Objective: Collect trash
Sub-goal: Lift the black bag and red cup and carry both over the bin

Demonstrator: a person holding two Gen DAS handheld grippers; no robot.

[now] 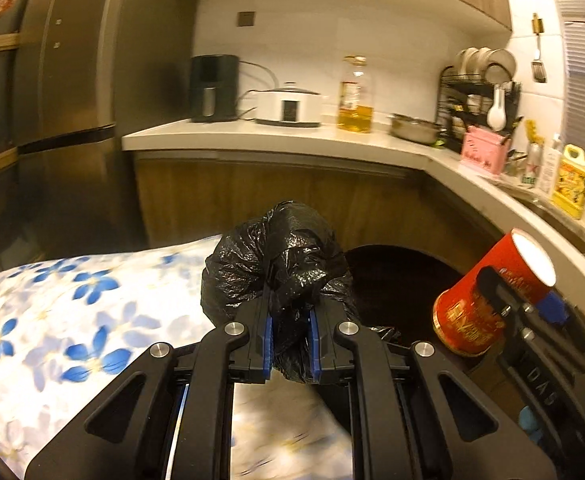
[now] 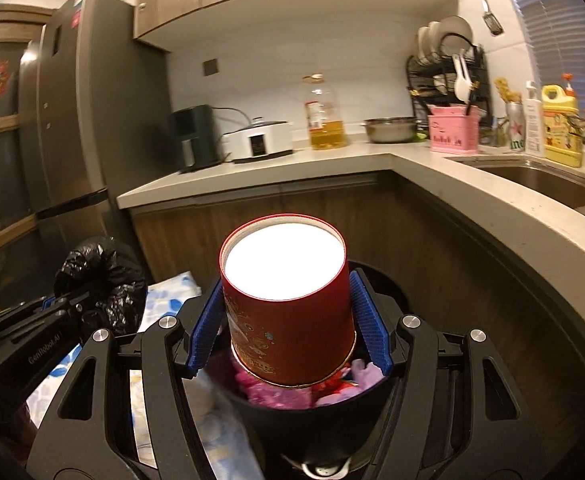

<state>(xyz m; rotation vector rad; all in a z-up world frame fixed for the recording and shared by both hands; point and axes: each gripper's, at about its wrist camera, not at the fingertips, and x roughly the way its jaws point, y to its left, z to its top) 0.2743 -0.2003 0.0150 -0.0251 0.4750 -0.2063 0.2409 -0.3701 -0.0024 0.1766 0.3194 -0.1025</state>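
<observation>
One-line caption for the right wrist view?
Right gripper clamps a red cup above a trash-filled bin; left gripper holds a black bag.

The red cup point(image 2: 288, 304) hides most of the trash in the black bin point(image 2: 276, 404). The flowered cloth point(image 1: 72, 320) runs off the picture's edge. Bottle labels are too small to read.

The counter point(image 2: 472, 184) walls the right, the fridge point(image 2: 92, 120) the left; between, floor seems open.
</observation>
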